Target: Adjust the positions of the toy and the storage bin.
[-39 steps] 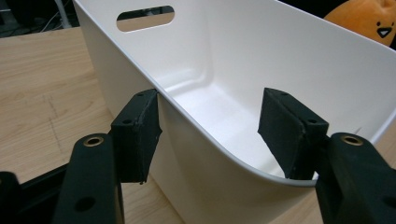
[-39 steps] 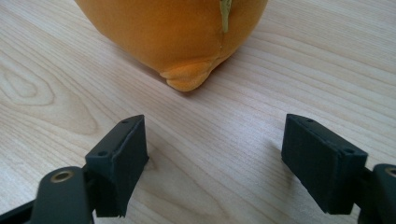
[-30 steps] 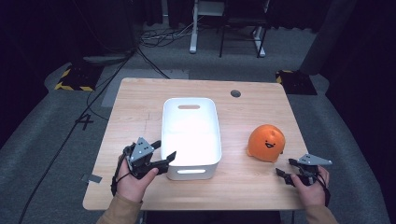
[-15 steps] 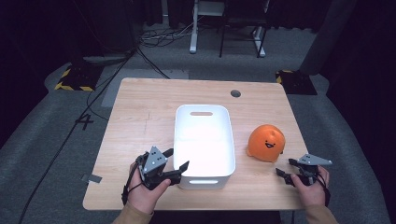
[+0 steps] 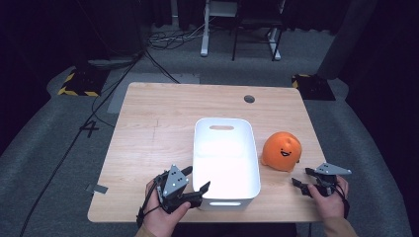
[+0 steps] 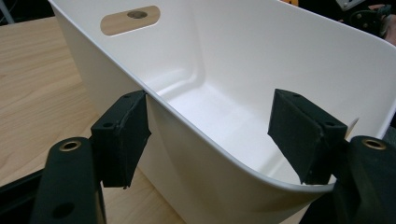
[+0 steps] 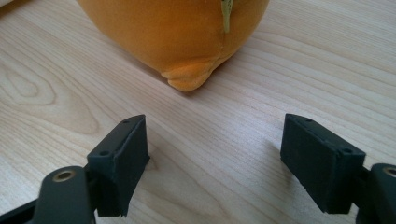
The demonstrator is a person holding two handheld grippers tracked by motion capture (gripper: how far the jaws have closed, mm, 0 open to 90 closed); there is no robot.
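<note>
White bin (image 5: 226, 153) sits mid-table toward the near edge, long axis running front-to-back. Left gripper (image 5: 193, 181) straddles its near-left corner wall, jaws just been opening, wall between, pads not pressing. Right gripper (image 5: 302, 177) open, near the orange plush (image 5: 280, 151).

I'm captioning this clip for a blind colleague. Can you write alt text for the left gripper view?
The left gripper straddles the rim of a white plastic bin, one black pad outside the wall and one inside, neither pressing on it. The bin is empty, has an oval handle slot at its far end, and sits on a light wooden table.
</note>
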